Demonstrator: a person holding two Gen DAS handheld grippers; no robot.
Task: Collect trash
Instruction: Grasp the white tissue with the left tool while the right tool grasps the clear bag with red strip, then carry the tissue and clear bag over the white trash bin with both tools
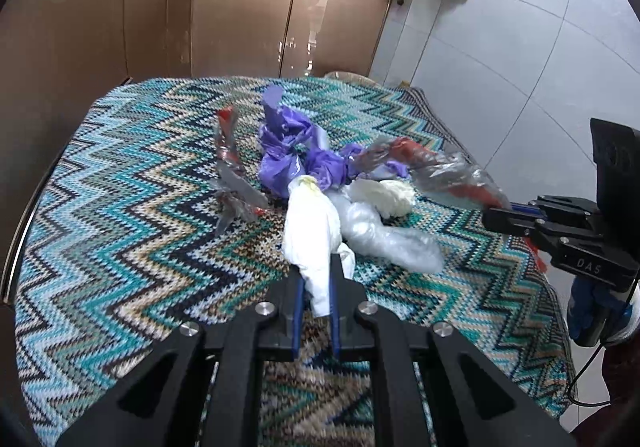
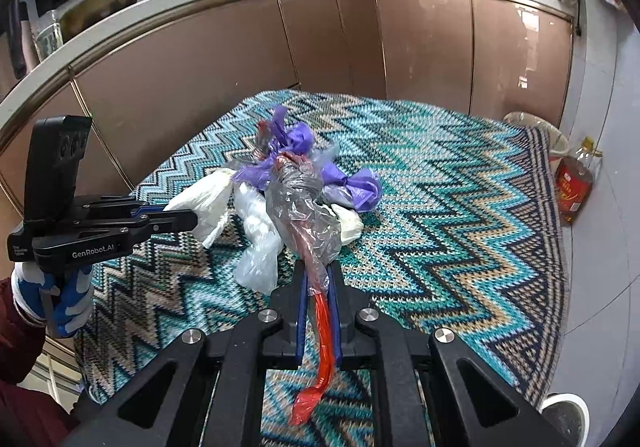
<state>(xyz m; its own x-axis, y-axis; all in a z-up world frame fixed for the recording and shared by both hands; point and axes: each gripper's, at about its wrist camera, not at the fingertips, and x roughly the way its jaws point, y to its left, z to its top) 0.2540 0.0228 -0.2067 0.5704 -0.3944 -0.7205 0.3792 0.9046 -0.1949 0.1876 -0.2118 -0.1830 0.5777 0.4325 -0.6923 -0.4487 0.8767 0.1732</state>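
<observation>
- We see the trash as one loose heap at the middle of the bench: a white bag [image 1: 310, 223], a clear bag with a red strip [image 2: 306, 215], a tangle of purple bags [image 1: 296, 151], a clear bag [image 1: 376, 231], a white wad [image 1: 390, 197] and a silver-and-red wrapper [image 1: 232, 175].
- The left gripper [image 1: 318, 279] has its jaws clamped on the near tail of the white bag, whose long axis runs from the jaws toward twelve o'clock into the heap.
- The right gripper [image 2: 318, 287] has its jaws clamped on the clear bag with the red strip; its twisted body also runs to twelve o'clock, and the red tail hangs out behind the jaws toward six.
- We judge both bags still partly tangled with the purple ones at their far ends, so pulling back toward six o'clock should drag neighbours along.
- Everything here is thin, crinkly film, soft and slippery; the white bag looks opaque and puffed.
- The silver wrapper stands apart at ten o'clock of the heap, nearer the left hand.
- The bench wears a knitted zigzag cloth [image 1: 120, 207] in teal, cream and navy, likely to snag.
</observation>
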